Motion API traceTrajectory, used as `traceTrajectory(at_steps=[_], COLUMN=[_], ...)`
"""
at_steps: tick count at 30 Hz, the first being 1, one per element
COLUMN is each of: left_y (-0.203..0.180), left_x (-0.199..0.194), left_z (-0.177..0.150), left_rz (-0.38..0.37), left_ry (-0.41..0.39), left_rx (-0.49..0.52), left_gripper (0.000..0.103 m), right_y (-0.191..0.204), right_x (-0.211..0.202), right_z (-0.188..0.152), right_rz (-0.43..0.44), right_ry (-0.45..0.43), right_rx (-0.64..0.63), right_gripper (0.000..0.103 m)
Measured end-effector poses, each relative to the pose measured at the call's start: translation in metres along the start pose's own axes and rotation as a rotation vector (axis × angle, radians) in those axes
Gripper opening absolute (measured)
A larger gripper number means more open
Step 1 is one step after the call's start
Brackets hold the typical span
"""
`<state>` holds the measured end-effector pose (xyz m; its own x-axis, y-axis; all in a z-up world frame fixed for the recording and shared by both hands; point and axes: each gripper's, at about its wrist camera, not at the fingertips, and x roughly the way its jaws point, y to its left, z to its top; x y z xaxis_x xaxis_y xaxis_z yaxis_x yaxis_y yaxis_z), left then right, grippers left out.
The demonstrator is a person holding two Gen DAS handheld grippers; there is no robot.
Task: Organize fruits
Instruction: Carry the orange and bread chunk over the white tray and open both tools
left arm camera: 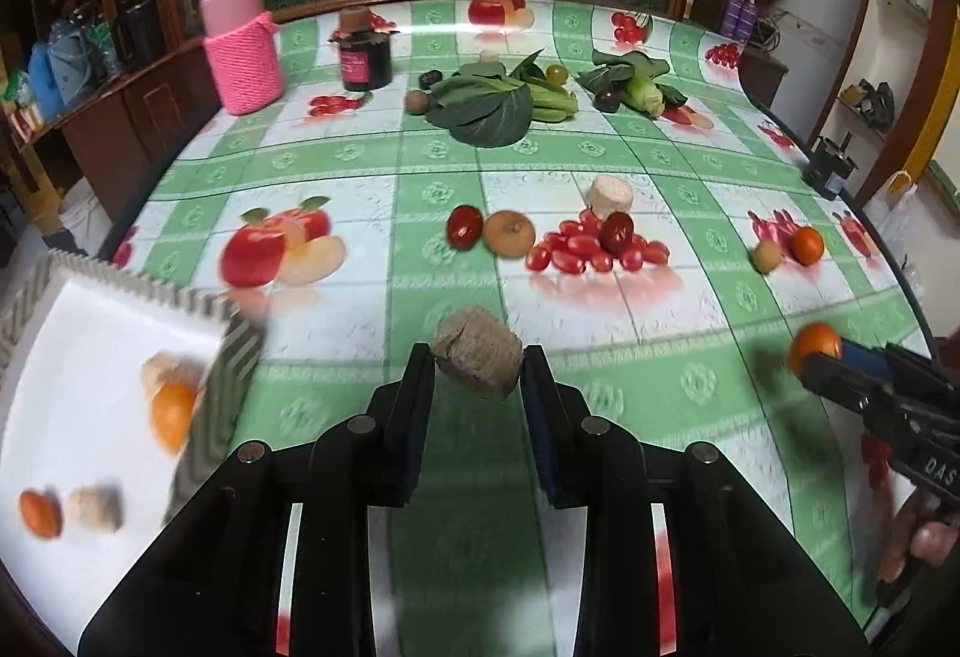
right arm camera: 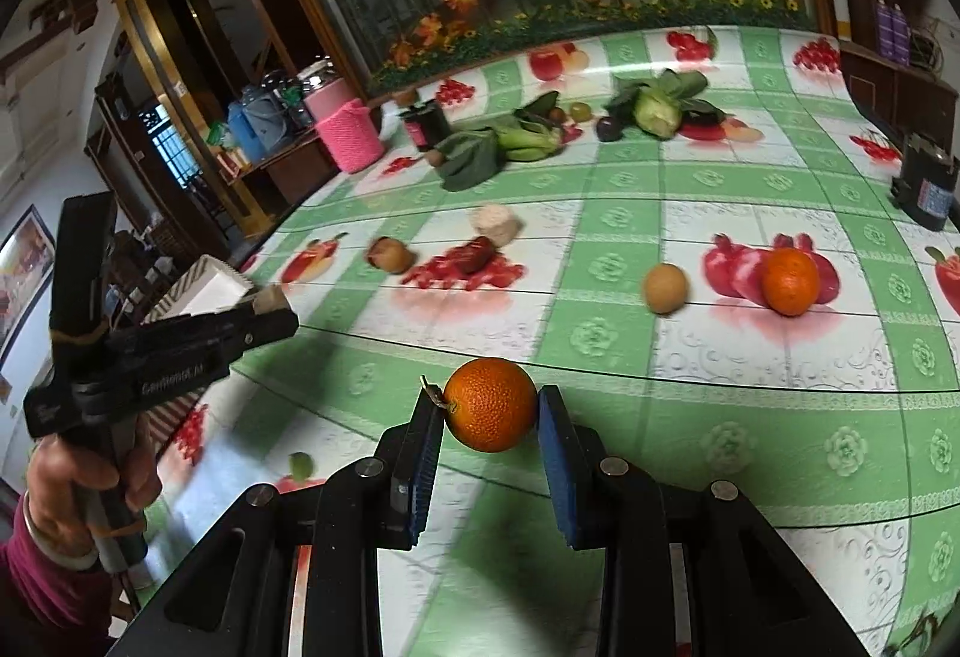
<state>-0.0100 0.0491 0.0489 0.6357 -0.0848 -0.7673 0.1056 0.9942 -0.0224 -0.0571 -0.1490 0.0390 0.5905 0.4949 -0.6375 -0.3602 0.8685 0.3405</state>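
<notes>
My left gripper (left arm camera: 478, 364) is shut on a grey-brown cut chunk (left arm camera: 474, 342), held just above the tablecloth. A white ridged tray (left arm camera: 90, 351) lies at the lower left with two small oranges and two pale chunks in it, all blurred. My right gripper (right arm camera: 491, 406) is shut on a small orange (right arm camera: 491, 399), lifted off the table. Loose on the cloth are a red date (left arm camera: 465, 227), a brown round fruit (left arm camera: 509, 233), a second date (left arm camera: 618, 231), a pale chunk (left arm camera: 610, 195), a tan fruit (right arm camera: 665, 287) and another orange (right arm camera: 791, 280).
Leafy greens (left arm camera: 498, 99) with small dark fruits lie at the back of the table. A pink knitted bottle (left arm camera: 240, 51) and a dark jar (left arm camera: 365, 57) stand at the back left, a black box (left arm camera: 831, 171) at the right edge. A person's hand (right arm camera: 66, 483) grips the left tool.
</notes>
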Motion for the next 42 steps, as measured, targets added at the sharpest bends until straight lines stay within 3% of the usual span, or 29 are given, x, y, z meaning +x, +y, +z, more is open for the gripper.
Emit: traceTrajectory(at_steps=[9, 20, 30, 42], left_y=[0.020, 0.071, 0.127, 0.161], left_x=[-0.043, -0.096, -0.120, -0.123], left_z=[-0.026, -0.048, -0.073, -0.089], left_rz=[0.078, 0.223, 0.348, 0.369], left_ry=[-0.051, -0.149, -0.158, -0.133], left_rx=[-0.012, -0.059, -0.142, -0.225], left_gripper=[0.029, 0.029, 0.029, 0.029], right_y=[0.054, 0.127, 0.184, 0.230], right_x=[0.001, 0.011, 0.033, 0.062], right_z=[-0.003, -0.004, -0.003, 0.001], right_rz=[0.064, 0.156, 0.239, 0.288], right_ry=[0.000, 0.007, 0.041, 0.092], right_rx=[-0.064, -0.168, -0.254, -0.336], right_gripper=[0.031, 0.031, 0.031, 0.031])
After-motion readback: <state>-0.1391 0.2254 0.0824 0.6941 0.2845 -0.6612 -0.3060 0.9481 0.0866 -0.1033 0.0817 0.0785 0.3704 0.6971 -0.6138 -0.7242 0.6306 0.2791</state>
